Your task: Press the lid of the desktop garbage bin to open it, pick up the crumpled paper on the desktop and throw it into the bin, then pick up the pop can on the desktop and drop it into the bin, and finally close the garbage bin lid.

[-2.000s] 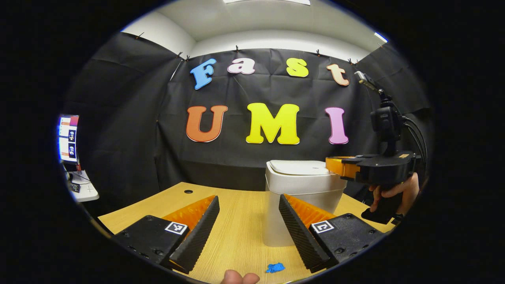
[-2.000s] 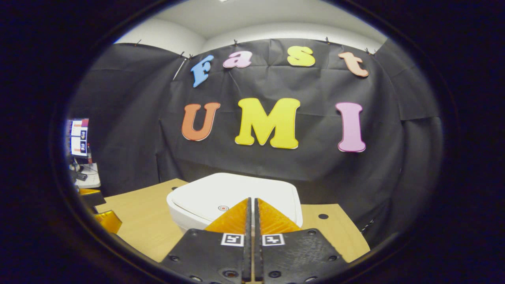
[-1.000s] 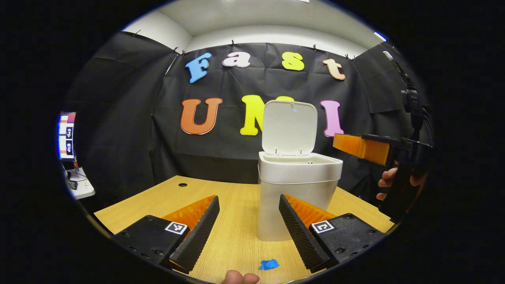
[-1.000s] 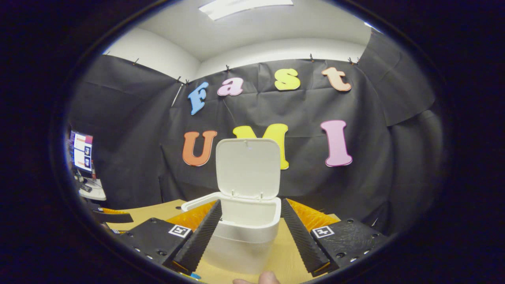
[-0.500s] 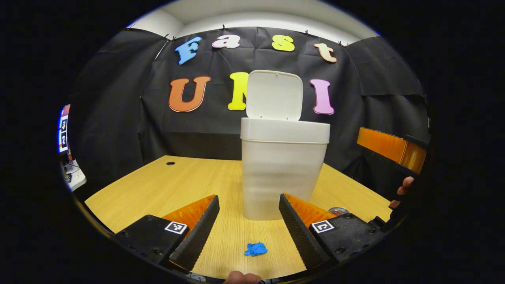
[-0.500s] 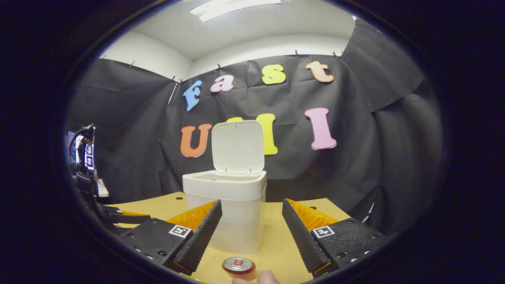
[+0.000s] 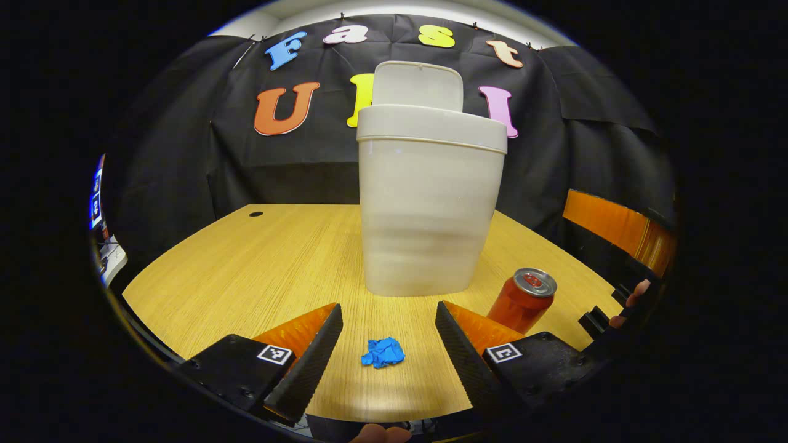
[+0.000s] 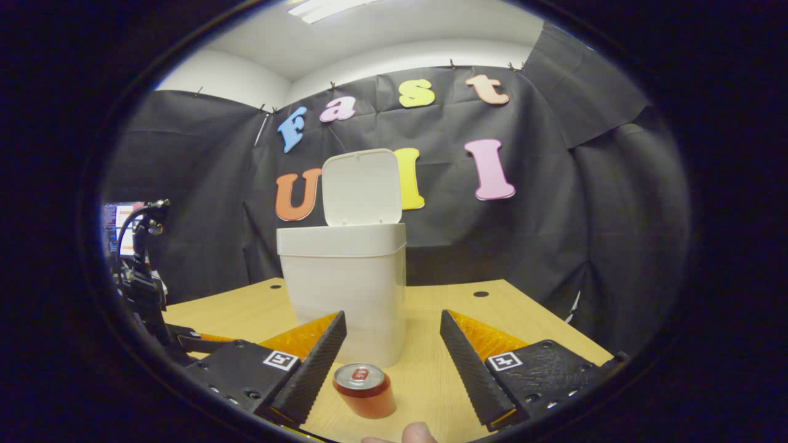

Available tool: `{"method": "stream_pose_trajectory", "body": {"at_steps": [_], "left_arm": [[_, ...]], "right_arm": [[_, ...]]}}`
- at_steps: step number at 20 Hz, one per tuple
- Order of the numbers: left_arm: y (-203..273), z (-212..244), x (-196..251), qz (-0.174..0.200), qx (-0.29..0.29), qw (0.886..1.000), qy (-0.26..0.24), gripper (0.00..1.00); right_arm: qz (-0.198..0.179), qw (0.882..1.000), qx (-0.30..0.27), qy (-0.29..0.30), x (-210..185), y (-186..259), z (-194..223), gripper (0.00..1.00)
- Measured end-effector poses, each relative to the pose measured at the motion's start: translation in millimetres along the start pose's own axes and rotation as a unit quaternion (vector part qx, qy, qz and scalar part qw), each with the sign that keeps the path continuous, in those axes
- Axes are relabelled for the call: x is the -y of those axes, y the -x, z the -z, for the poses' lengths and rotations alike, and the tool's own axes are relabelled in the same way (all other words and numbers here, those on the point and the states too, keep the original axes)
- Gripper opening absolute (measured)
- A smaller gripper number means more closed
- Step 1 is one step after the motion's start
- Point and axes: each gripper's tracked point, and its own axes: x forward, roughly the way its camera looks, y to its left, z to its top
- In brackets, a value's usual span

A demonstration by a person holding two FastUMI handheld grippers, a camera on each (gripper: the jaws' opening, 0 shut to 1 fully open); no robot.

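Your left tool (image 7: 384, 335) is held low with fingers spread, crumpled blue paper (image 7: 383, 353) between them on the woodgrain counter (image 7: 271, 258). Your right tool (image 8: 393, 344) is likewise spread; the cylindrical red can (image 8: 364, 389) stands before it. The smooth white bin (image 7: 425, 203), lid (image 7: 418, 85) raised, stands at 12 o'clock.

- Wooden table (image 7: 258, 264) under and ahead of both grippers, with a dark round hole (image 7: 255, 214) far left and another (image 8: 481, 294) ahead on the right
- Black cloth wall (image 8: 554, 203) behind the table
- White wall (image 8: 221, 77) and ceiling above, with a ceiling light (image 8: 320, 7)
- Monitor (image 7: 96, 197) far left
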Motion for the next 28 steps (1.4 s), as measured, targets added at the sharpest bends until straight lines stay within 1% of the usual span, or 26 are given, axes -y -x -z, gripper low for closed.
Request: {"method": "stream_pose_trajectory", "body": {"at_steps": [2,7,10,11,12,14,15,16,18,20,22,24,26,27,28], "left_arm": [[-5.0,12.5,-1.3,-0.006,-0.015,1.0,0.0,0.98],[-12.0,38.8,1.8,-0.005,-0.05,0.999,0.008,0.99],[-14.6,44.2,-0.8,-0.008,-0.058,0.998,0.009,0.99],[-15.7,47.4,-1.6,-0.01,-0.062,0.998,0.009,0.99],[-16.8,49.7,-1.5,-0.01,-0.066,0.998,0.01,0.99],[-18.9,53.3,-3.1,-0.016,-0.072,0.997,0.01,0.99],[-20.7,56.2,-0.9,-0.016,-0.074,0.997,0.01,0.99],[-21.7,58.5,0.3,-0.018,-0.077,0.997,0.009,0.98],[-23.8,64.0,-3.7,-0.028,-0.085,0.996,0.004,0.99],[-25.1,67.8,-6.0,-0.03,-0.091,0.995,0.009,0.97],[-24.0,68.0,-8.9,-0.039,-0.09,0.995,0.004,0.93],[-24.5,69.4,-10.7,-0.045,-0.093,0.995,-0.001,0.86],[-23.2,69.4,-10.0,-0.045,-0.092,0.995,-0.002,0.75],[-24.1,69.1,-10.8,-0.045,-0.092,0.995,-0.002,0.67],[-24.0,69.2,-10.6,-0.043,-0.091,0.995,-0.003,0.65]], "right_arm": [[0.004,1.0,-0.01,0.0,4.9,0.9,10.0,0.95],[0.005,1.0,-0.024,0.003,4.6,3.9,28.8,0.95],[0.002,1.0,-0.026,0.008,3.0,7.1,33.4,0.95],[0.001,1.0,-0.027,0.009,3.0,7.4,34.9,0.97],[0.0,1.0,-0.027,0.01,2.4,7.7,34.6,0.95],[0.002,1.0,-0.027,0.012,4.1,8.5,34.9,0.95],[0.002,1.0,-0.026,0.011,3.6,9.4,35.6,0.97],[0.001,1.0,-0.028,0.009,2.7,9.9,37.3,0.95],[-0.002,0.999,-0.033,0.009,0.2,11.2,42.0,0.95],[-0.006,0.999,-0.037,0.013,-3.2,12.7,46.3,0.95],[-0.012,0.999,-0.041,0.012,-7.7,14.5,50.1,0.95],[-0.016,0.999,-0.044,0.011,-11.3,15.8,53.5,0.95],[-0.019,0.999,-0.048,0.011,-14.3,15.9,57.7,0.95],[-0.018,0.998,-0.051,0.012,-14.2,15.6,60.1,0.95],[-0.017,0.998,-0.053,0.012,-14.2,15.8,62.1,0.95]]}}
